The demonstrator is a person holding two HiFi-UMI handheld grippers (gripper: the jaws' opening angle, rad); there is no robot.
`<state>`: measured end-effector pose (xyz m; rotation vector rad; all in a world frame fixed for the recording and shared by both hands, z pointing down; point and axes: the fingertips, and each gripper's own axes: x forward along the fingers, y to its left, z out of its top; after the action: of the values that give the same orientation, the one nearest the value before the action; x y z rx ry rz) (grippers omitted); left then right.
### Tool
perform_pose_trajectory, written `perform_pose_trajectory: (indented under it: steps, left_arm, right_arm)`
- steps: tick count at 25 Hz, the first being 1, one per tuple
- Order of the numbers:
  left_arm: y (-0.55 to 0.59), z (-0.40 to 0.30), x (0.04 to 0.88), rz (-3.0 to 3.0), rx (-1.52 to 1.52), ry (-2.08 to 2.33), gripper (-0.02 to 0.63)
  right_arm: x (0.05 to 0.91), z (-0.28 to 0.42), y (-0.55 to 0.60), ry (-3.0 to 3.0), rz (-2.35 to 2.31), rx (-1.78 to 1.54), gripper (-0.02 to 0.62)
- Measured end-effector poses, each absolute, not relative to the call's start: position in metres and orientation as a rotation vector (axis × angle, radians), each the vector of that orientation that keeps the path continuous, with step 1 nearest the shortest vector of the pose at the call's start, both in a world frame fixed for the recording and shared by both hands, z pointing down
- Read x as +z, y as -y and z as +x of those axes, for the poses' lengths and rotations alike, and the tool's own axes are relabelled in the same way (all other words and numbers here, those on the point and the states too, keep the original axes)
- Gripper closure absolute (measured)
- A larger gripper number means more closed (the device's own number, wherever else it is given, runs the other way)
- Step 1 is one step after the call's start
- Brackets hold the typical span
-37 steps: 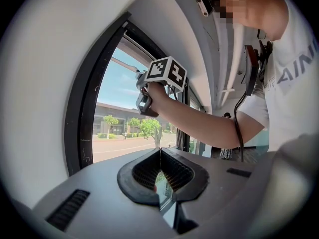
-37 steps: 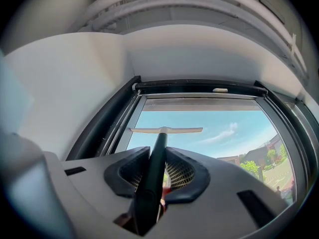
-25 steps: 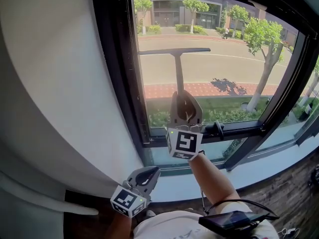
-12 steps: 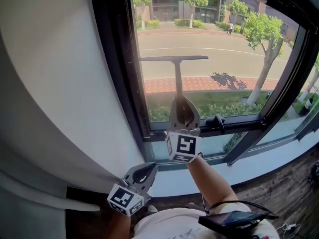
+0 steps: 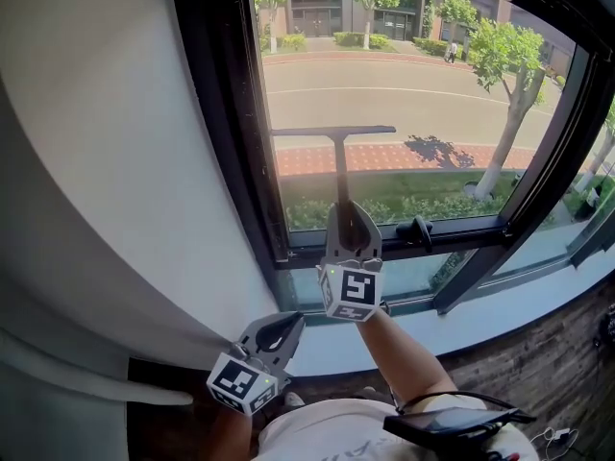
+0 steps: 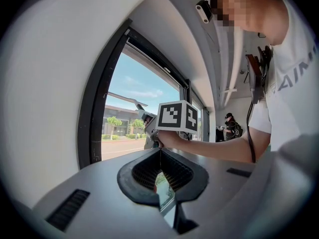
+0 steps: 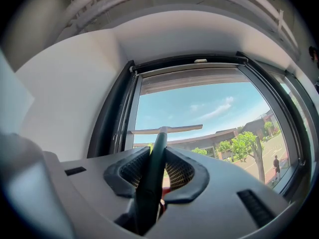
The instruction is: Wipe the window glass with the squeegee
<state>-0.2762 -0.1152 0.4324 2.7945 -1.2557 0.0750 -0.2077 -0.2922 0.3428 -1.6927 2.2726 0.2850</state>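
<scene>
The squeegee (image 5: 338, 152) has a dark straight handle and a long thin blade that lies level against the window glass (image 5: 432, 84), about halfway down the pane. My right gripper (image 5: 349, 211) is shut on the lower end of that handle, just above the bottom frame. In the right gripper view the handle (image 7: 155, 153) runs up between the jaws to the blade. My left gripper (image 5: 286, 325) hangs low beside the white wall, jaws shut with nothing in them. The left gripper view shows its tips (image 6: 160, 152) pointing at the right gripper's marker cube (image 6: 177, 116).
A dark window frame (image 5: 226, 142) borders the pane, with a black latch handle (image 5: 417, 229) on the bottom rail right of my right gripper. White wall (image 5: 106, 161) fills the left. A pale sill (image 5: 500, 320) and wood floor lie below. Another person (image 6: 230, 126) stands far back.
My right gripper has drawn the squeegee down the glass; the blade sits lower than one second ago. The left gripper has stayed where it was.
</scene>
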Motion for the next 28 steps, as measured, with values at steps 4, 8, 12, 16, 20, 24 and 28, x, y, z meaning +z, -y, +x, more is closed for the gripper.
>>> perform_pose_trajectory:
  steps: [4, 8, 12, 16, 20, 24, 28]
  left_arm:
    - [0.116, -0.275, 0.435, 2.793, 0.080, 1.248, 0.588]
    - [0.116, -0.272, 0.438, 2.791, 0.088, 1.239, 0.588]
    - [0.119, -0.269, 0.439, 2.792, 0.095, 1.229, 0.588]
    - [0.119, -0.268, 0.442, 2.789, 0.103, 1.221, 0.588]
    - [0.120, -0.267, 0.443, 2.786, 0.107, 1.218, 0.588]
    - [0.122, -0.268, 0.444, 2.781, 0.116, 1.222, 0.588]
    - [0.123, -0.268, 0.444, 2.785, 0.118, 1.216, 0.588]
  right_arm:
    - [0.363, -0.207, 0.291, -2.289, -1.706, 0.244, 0.495]
    - [0.382, -0.207, 0.289, -2.316, -1.714, 0.219, 0.495]
    - [0.400, -0.206, 0.289, -2.339, -1.725, 0.172, 0.495]
    - [0.423, -0.205, 0.288, -2.368, -1.746, 0.124, 0.495]
    - [0.433, -0.207, 0.286, -2.384, -1.737, 0.111, 0.495]
    - [0.439, -0.206, 0.288, -2.377, -1.738, 0.109, 0.495]
    - [0.445, -0.206, 0.288, -2.378, -1.732, 0.097, 0.495]
